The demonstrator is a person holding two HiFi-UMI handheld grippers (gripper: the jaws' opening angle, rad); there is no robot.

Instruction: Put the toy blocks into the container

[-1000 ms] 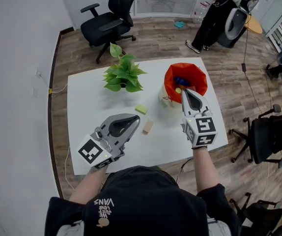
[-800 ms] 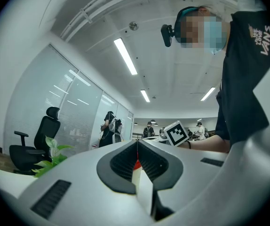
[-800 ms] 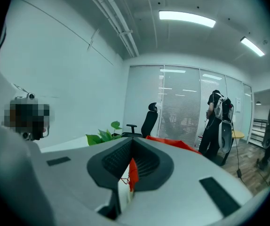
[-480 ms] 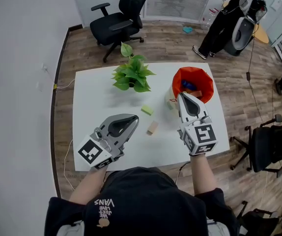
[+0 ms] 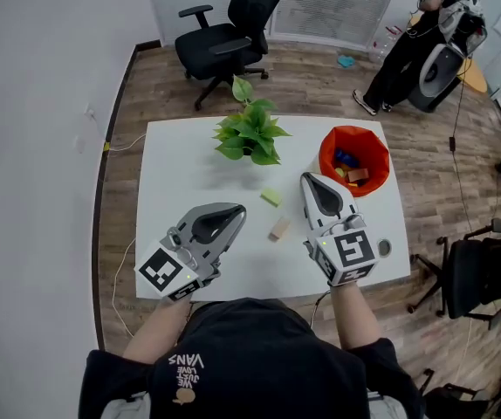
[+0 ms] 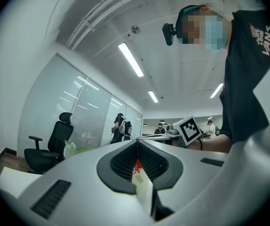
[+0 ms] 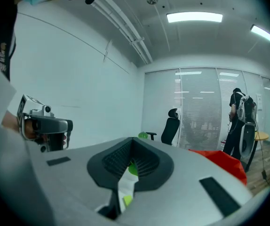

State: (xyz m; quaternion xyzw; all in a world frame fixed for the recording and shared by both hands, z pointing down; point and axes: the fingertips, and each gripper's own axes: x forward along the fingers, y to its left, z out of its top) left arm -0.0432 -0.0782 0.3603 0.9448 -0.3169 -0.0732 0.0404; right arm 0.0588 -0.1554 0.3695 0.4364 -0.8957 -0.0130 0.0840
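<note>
The right gripper point(image 5: 308, 182) was up at the orange container point(image 5: 327, 166) a second ago. Now it has come back toward the front edge of the worktop point(image 5: 181, 173). Its jaws are pressed together with nothing in them, so its last block is likely dropped in. The container sits near the far right corner. The left gripper point(image 5: 238, 209) is near the front edge, closed and empty too. A green block point(image 5: 271, 196) and a tan block point(image 5: 279, 229) lie mid-worktop, not yet picked up.
</note>
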